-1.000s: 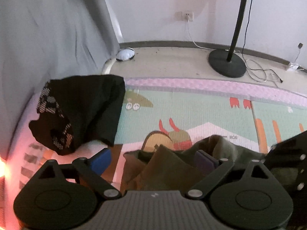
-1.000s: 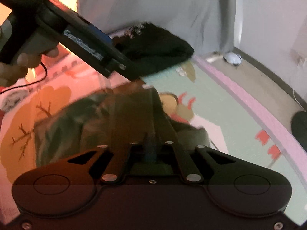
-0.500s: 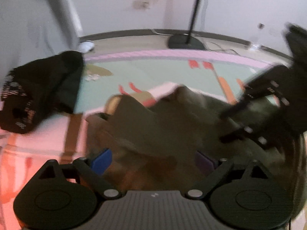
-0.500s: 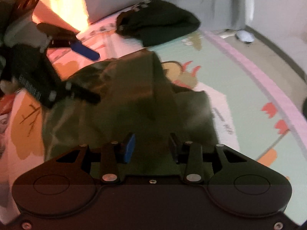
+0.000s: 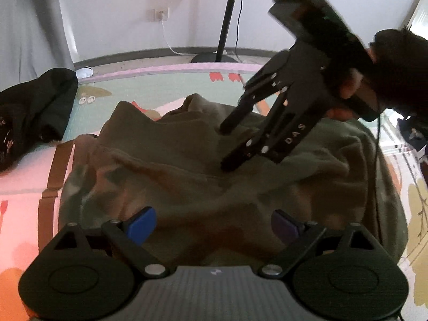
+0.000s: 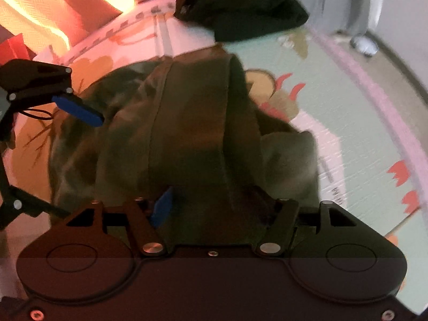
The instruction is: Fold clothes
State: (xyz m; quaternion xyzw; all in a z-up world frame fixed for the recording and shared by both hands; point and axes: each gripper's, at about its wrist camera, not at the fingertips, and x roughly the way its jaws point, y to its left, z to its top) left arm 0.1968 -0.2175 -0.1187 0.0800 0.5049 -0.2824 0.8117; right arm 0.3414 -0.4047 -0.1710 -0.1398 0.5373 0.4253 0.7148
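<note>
An olive green garment (image 5: 187, 165) lies crumpled on the play mat (image 5: 160, 85). My left gripper (image 5: 212, 224) hovers open just above its near side, blue and purple pads wide apart with nothing pinched. In the left wrist view my right gripper (image 5: 228, 145), held by a hand, points down onto the garment's middle, its fingers apart and touching cloth. In the right wrist view a long fold of the olive garment (image 6: 198, 123) runs loose between the open right gripper (image 6: 214, 203). The left gripper (image 6: 77, 163) stands open at the left. A black garment (image 5: 34, 107) lies apart.
The black garment (image 6: 246, 13) sits by a grey curtain (image 5: 32, 26) at the mat's far corner. Beyond the mat's pink border are bare floor, a lamp stand base (image 5: 214, 58) with cables, a wall outlet (image 5: 161, 14) and a small white object (image 5: 84, 71).
My right gripper went from shut on the olive cloth to open, letting the fold go. The left gripper's view swung right over the garment. The garment now lies lower and more spread.
</note>
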